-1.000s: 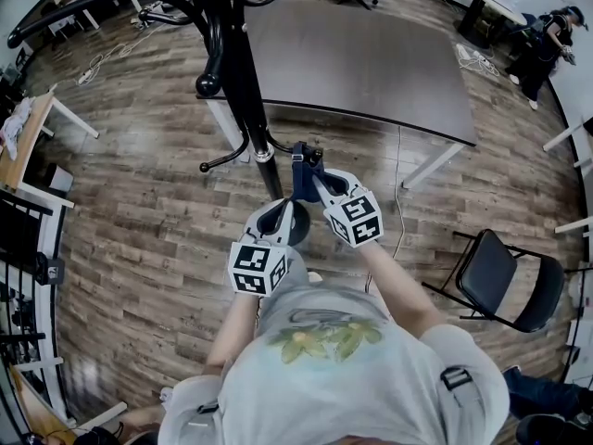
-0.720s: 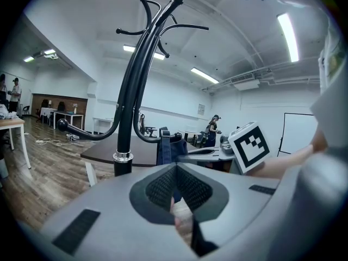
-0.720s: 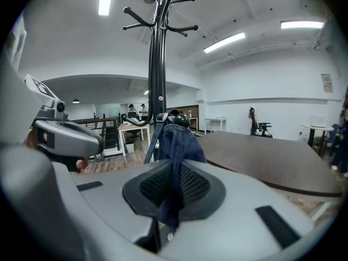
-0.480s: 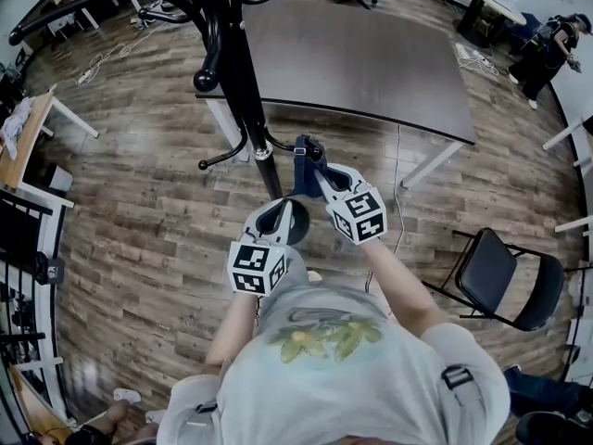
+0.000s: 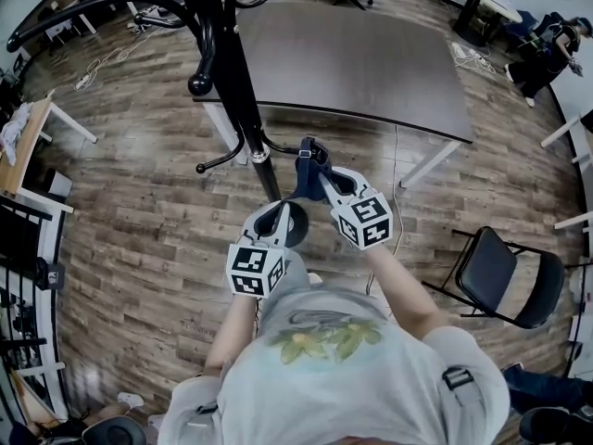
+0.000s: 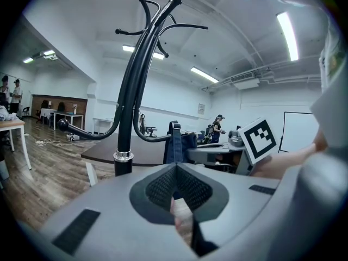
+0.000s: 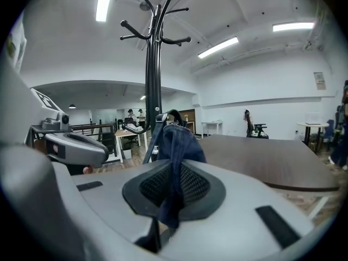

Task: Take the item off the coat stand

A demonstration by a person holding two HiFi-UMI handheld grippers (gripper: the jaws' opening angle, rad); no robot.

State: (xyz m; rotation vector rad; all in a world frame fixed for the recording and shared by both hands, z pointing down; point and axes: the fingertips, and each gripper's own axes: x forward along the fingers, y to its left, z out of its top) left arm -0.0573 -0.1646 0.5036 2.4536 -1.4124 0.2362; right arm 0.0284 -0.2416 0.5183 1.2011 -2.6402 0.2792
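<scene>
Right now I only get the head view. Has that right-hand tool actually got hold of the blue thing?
Observer: Yes. The right gripper view shows the right gripper's jaws shut on the blue cloth.
Operator: Is it off the stand?
Observer: Not yet, it seems. In the left gripper view its strap sits on a low hook of the stand.
Operator: And the left one?
Observer: The left gripper's jaws are together, holding no cloth.
</scene>
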